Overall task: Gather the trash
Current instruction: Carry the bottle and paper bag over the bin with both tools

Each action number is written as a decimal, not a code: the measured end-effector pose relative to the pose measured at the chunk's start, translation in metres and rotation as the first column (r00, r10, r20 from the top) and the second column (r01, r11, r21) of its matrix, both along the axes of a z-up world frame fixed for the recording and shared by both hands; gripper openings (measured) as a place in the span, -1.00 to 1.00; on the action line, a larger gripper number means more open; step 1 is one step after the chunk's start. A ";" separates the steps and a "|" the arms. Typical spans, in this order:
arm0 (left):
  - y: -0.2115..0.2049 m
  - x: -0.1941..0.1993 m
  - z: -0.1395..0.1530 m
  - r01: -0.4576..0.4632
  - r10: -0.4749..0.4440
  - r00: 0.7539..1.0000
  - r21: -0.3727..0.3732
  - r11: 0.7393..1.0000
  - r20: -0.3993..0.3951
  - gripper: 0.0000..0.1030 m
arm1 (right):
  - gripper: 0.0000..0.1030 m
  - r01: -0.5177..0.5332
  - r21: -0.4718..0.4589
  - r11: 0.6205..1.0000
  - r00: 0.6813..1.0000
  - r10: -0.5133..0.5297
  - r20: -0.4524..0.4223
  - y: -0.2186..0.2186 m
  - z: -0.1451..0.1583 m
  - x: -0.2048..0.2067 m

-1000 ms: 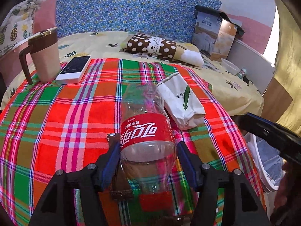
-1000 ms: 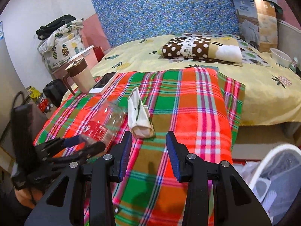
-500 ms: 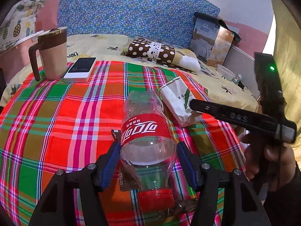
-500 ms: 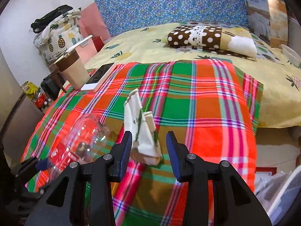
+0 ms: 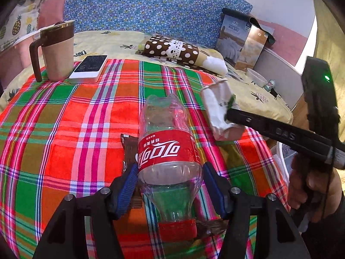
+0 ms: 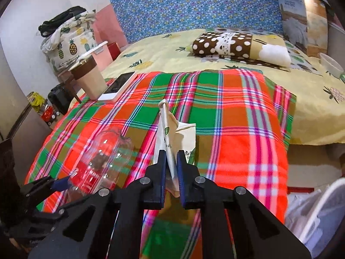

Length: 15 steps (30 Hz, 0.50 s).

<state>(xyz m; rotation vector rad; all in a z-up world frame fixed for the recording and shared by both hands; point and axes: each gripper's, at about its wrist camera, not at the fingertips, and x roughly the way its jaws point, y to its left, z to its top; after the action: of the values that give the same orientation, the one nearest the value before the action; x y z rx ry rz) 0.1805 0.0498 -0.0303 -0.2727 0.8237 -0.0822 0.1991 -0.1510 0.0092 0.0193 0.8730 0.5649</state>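
Observation:
A clear plastic cola bottle (image 5: 168, 151) with a red label lies cap toward the camera on the plaid cloth (image 5: 64, 129). My left gripper (image 5: 170, 181) is shut on its shoulder, blue pads pressing both sides. A brown snack wrapper (image 5: 129, 149) lies partly under the bottle. To the right, a crumpled white paper bag (image 6: 185, 136) with green print stands pinched between the pads of my right gripper (image 6: 171, 161), whose jaws are closing on it. In the left wrist view the right gripper's finger (image 5: 248, 119) reaches the bag (image 5: 215, 105). The bottle (image 6: 101, 161) lies left of the bag.
A beige mug (image 5: 58, 51) and a white phone (image 5: 89, 69) sit at the cloth's far left corner. A polka-dot pillow (image 6: 224, 43) lies on the yellow bedspread behind. A white bin (image 6: 319, 205) with a liner stands on the floor at the lower right.
The right gripper moved in from the right over the paper bag and its jaws closed, squeezing the bag flat. The left gripper and the bottle kept their place.

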 end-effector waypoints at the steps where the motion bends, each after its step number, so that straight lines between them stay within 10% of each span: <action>1: -0.001 -0.002 0.001 0.002 -0.002 1.000 0.000 1.000 0.004 0.19 | -0.77 0.005 0.001 1.000 1.000 -0.005 0.005 -0.003 0.002 -0.004; 15: -0.035 -0.035 0.026 0.069 -0.070 0.995 0.004 0.998 0.073 0.19 | -0.77 0.129 0.049 0.990 0.991 -0.130 0.021 -0.054 0.010 -0.050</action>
<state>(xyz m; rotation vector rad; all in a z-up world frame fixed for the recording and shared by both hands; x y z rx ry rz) 0.1459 0.0150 -0.0041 -0.2386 0.7604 -0.1560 0.1494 -0.2048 0.0193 0.1112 0.8282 0.4635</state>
